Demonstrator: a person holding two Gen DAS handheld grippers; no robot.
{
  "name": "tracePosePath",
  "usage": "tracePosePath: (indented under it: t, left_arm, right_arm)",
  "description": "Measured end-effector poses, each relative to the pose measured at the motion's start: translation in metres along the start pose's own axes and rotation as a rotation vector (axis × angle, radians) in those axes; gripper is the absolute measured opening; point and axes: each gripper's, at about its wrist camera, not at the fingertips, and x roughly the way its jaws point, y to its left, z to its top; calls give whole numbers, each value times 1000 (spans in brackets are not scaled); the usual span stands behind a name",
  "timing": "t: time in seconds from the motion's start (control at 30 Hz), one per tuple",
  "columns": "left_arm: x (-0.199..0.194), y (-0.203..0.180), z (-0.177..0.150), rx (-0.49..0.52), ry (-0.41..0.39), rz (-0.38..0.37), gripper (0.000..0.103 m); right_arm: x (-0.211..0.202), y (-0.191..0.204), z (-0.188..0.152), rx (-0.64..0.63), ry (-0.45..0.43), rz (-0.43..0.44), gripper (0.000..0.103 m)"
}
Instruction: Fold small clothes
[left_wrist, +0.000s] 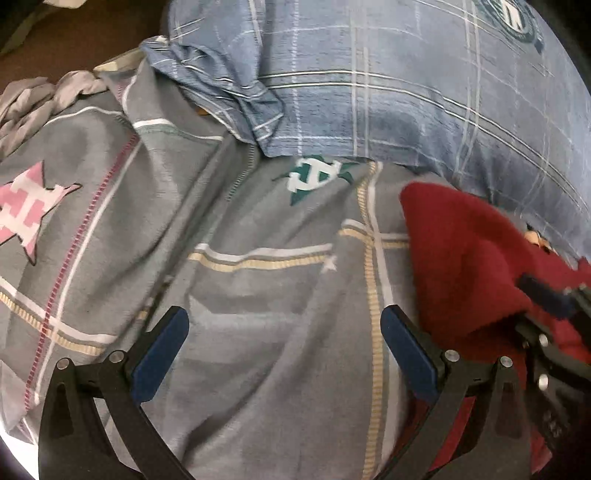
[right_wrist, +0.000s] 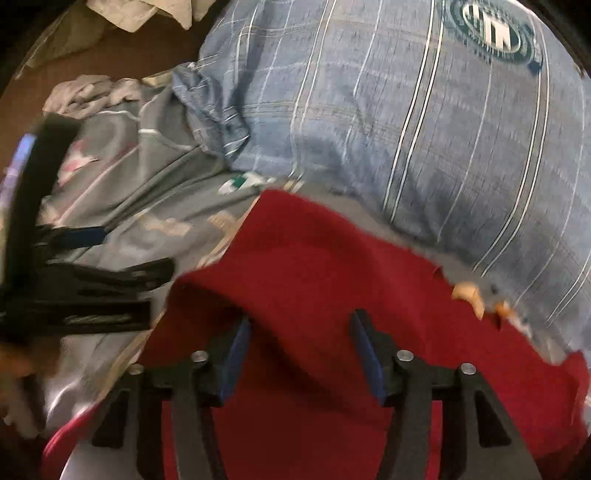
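Left claw: the left gripper (left_wrist: 284, 343) has its blue-padded fingers (left_wrist: 160, 354) spread wide apart, with nothing between them; it hovers over bare grey bedding.
Right claw: the right gripper (right_wrist: 301, 354) has its fingers (right_wrist: 236, 358) apart, one on each side of a raised fold of the red cloth (right_wrist: 332, 295); whether the pads press on the fabric I cannot tell, as the picture is blurred.
Red cloth: it lies on the grey bedding, just beside the blue pillow, partly doubled over, with a rounded folded edge toward the left claw. In the left wrist view the red cloth (left_wrist: 465, 258) sits to the right of the open fingers, and the right gripper (left_wrist: 554, 314) shows against it at the frame's edge.
Print on the cloth: a small pale and orange patch (right_wrist: 476, 295) at the cloth's far right edge; too blurred to read.
Grey bedding: a grey sheet (left_wrist: 258, 295) with white and tan stripes, a pink star (left_wrist: 26, 210) at the left and a green star (left_wrist: 317, 177) near the pillow.
Pillow: a blue plaid pillow (left_wrist: 424, 92) with a round dark green badge (right_wrist: 491, 29) lies beyond the cloth.
Far left: a crumpled pale garment (right_wrist: 85, 92) at the bedding's far edge, next to the brown floor (left_wrist: 74, 40).
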Motion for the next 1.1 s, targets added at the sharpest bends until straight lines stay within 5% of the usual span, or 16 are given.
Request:
tracePosePath:
  t: [0.1,0.27,0.37,0.47,0.53,0.6,0.7,0.9,1.1]
  left_arm:
    - [0,8,2,-45,8,-13,103]
    - [-9,19,6,-117,-34,-15,103]
    - [-7,18,7,-124,-31,-28,103]
    - [-9,13,6,-105,-32,-47,103]
    - [-14,11,6,-100,-45,-60,103]
    - [-16,10,7,-105,-55,-86,103]
    - [-12,5,5,-84,-36,-100,103]
    - [4,-22,-4,38,36,-64,103]
    - [9,-22,-5,54,51,-39,103]
  right_arm:
    - [7,-2,5,27,20,36,11]
    - [-13,-8,-3,224,24,296,9]
    - [-4,9,-23,200,69,287,9]
    - [3,4,-36,256,103,279,19]
    - [-10,-14,-40,345,75,322,45]
    - [-36,-38,-43,402,-4,274,59]
    - [-66,-77,-42,439,-84,147,62]
    - [-83,-192,-68,581,-57,-272,66]
    - [-78,-237,-96,648,3,-271,64]
